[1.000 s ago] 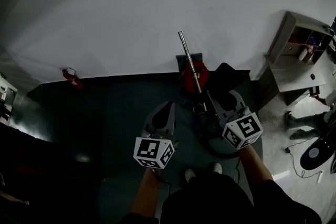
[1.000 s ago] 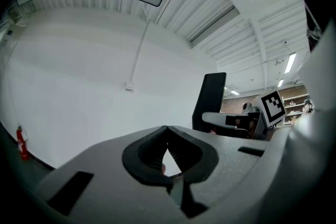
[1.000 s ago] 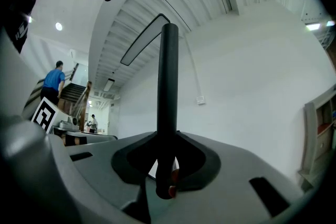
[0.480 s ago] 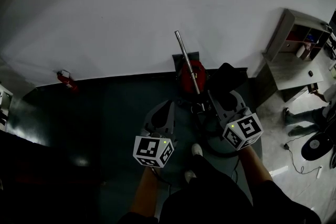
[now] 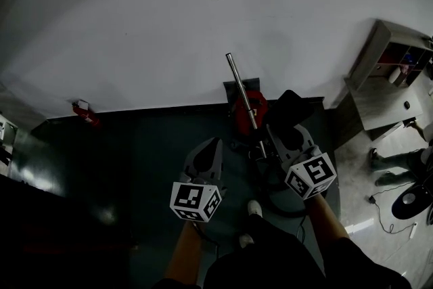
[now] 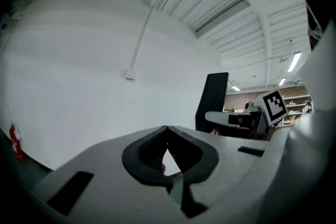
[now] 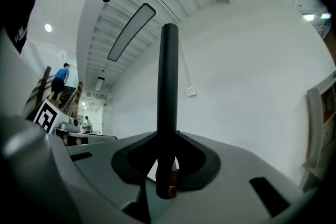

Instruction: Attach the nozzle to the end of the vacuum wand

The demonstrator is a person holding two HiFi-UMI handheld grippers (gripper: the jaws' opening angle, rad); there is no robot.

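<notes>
A silver vacuum wand (image 5: 242, 91) slants up toward the white wall from the red vacuum body (image 5: 252, 105) on the dark floor. My right gripper (image 5: 266, 138) is shut on the wand's lower part. In the right gripper view the wand (image 7: 169, 86) rises as a dark tube straight up between the jaws of that gripper (image 7: 168, 150). My left gripper (image 5: 214, 143) hangs to the left of the wand, apart from it. Its jaws (image 6: 167, 130) are shut with nothing between them. I cannot pick out a nozzle.
A black upright panel (image 5: 295, 101) stands just behind the right gripper, also seen as a panel (image 6: 212, 101) in the left gripper view. A black hose (image 5: 283, 198) loops on the floor by the person's shoes. A fire extinguisher (image 5: 82, 112) leans at the left wall; a shelf unit (image 5: 387, 71) stands right.
The person has taken a step and one shoe has come forward. Both grippers have moved along with it, the wand still in the right one. Neither gripper's jaws have changed.
</notes>
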